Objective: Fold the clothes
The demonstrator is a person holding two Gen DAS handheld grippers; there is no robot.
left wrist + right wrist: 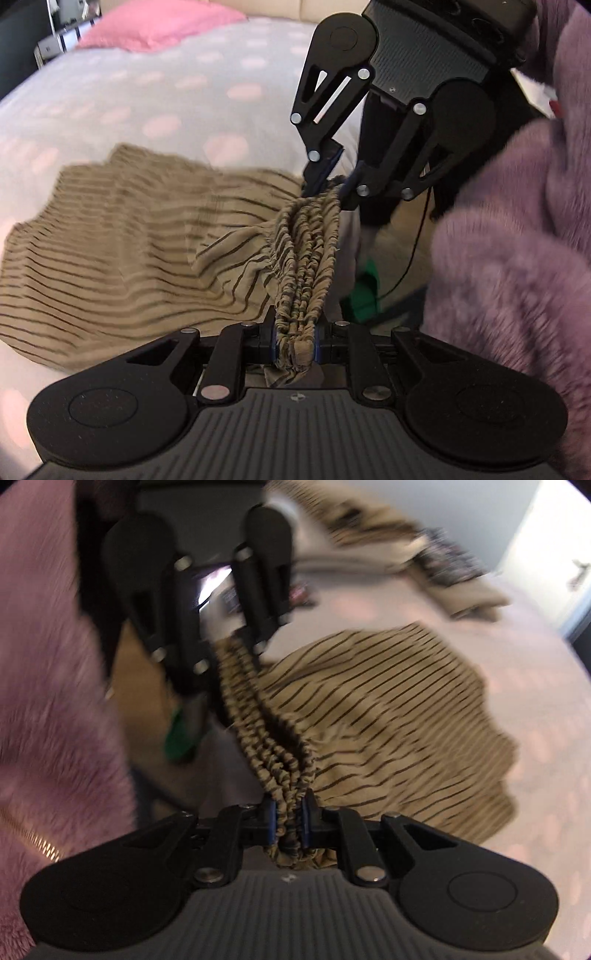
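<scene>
Bed (155, 92): pale cover with pink dots carries everything; a pink pillow (159, 22) lies at the far end in the left wrist view.
Other clothes (424, 554): a loose heap toward the far side of the bed in the right wrist view, blurred.
Striped garment (110, 240): tan with dark stripes, its body spread over the bed near the edge where the person stands, rumpled, not flat.
Person: a fuzzy purple sleeve (517, 258) fills the side of the left wrist view.
Elastic waistband (306, 258): bunched and lifted off the bed at its near edge, strung between the two grippers.
Left gripper (295, 341): pressed together on one end of the waistband.
Right gripper (288, 821): pinching the other end of it.
Stage, as a judgement: both views are motion-blurred, so the garment seems mid-move; whether it is being laid out or doubled over, I cannot tell.
Doing it well: keep both pinches firm and level, hold the waistband taut so its ends match, let the fabric's body drag smooth on the bed, and lower evenly so the stripes lie without creases.
</scene>
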